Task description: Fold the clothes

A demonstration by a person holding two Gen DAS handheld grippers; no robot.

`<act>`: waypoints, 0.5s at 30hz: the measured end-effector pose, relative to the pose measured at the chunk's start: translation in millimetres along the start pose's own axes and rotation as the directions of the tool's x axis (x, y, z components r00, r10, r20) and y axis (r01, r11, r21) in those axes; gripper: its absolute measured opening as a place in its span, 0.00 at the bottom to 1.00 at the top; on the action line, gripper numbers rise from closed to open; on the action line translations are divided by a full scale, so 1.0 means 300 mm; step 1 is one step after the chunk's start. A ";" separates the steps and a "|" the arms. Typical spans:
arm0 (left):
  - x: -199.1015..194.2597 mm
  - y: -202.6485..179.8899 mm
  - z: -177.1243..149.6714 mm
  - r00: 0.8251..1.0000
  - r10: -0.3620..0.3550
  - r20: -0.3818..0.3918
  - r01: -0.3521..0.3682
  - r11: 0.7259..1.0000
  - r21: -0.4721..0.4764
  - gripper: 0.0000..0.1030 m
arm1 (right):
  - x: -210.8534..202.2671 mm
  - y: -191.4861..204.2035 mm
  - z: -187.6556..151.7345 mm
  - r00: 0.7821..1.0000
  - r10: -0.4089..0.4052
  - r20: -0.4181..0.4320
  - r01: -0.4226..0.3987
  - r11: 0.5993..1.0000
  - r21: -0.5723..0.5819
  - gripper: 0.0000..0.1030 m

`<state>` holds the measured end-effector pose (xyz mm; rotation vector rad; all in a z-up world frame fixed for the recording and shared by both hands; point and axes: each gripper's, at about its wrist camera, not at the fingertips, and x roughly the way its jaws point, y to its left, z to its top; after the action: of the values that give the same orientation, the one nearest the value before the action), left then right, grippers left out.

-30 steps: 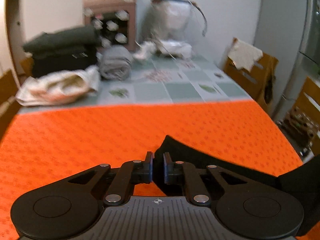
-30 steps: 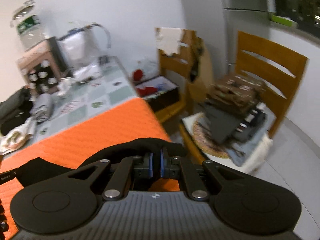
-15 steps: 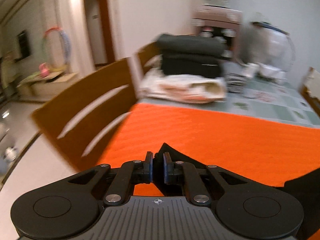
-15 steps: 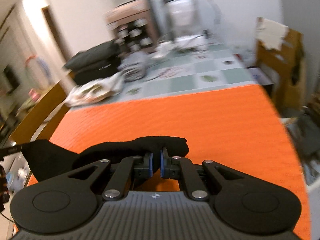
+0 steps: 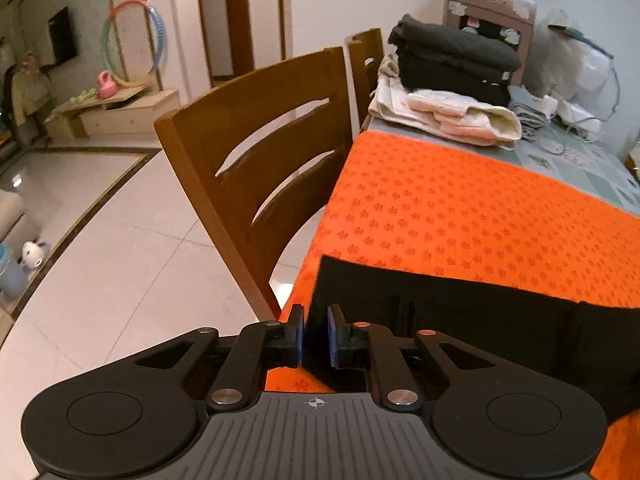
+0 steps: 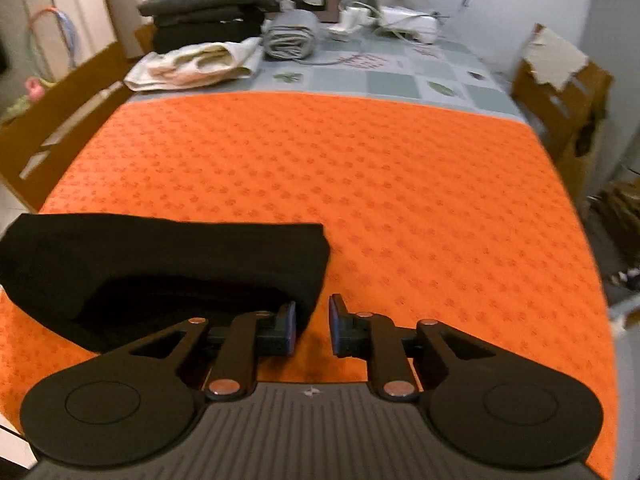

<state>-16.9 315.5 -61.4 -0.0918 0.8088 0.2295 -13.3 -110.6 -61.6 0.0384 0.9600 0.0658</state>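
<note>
A black garment [image 6: 168,264] lies folded on the orange cloth [image 6: 360,168] at the table's near left corner. It also shows in the left wrist view [image 5: 460,320]. My left gripper [image 5: 315,336] is at the garment's left corner, its jaws a small gap apart with the black edge between them. My right gripper [image 6: 312,326] is open and empty at the garment's right end, its left finger [image 6: 286,330] touching the cloth fold.
A wooden chair [image 5: 260,168] stands at the table's left side. At the far end lie stacked dark clothes [image 6: 208,12], a cream bundle [image 6: 196,66], a grey roll [image 6: 292,36] and white items [image 6: 404,20]. Another chair [image 6: 560,92] stands at the right.
Both grippers brought the garment down onto the orange cloth. The right gripper opened and let go of it. The left gripper swung left and its jaws parted slightly.
</note>
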 end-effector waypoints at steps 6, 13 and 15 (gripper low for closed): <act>-0.004 0.092 -0.013 0.998 -0.064 -0.004 0.064 0.998 0.011 0.17 | -0.054 0.138 0.002 0.998 0.051 0.025 -0.050 0.998 -0.024 0.29; -0.007 0.147 -0.024 0.996 -0.090 -0.027 0.091 0.996 0.018 0.18 | -0.004 0.434 0.028 0.972 0.236 -0.012 -0.235 0.965 -0.117 0.37; -0.008 0.162 -0.027 0.995 -0.098 -0.034 0.098 0.995 0.019 0.19 | 0.017 0.522 0.032 0.959 0.283 -0.036 -0.285 0.947 -0.146 0.42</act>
<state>-35.8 360.9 -64.9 -0.1156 0.8369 0.1269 -8.8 45.8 -50.6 0.0374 0.9561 0.4047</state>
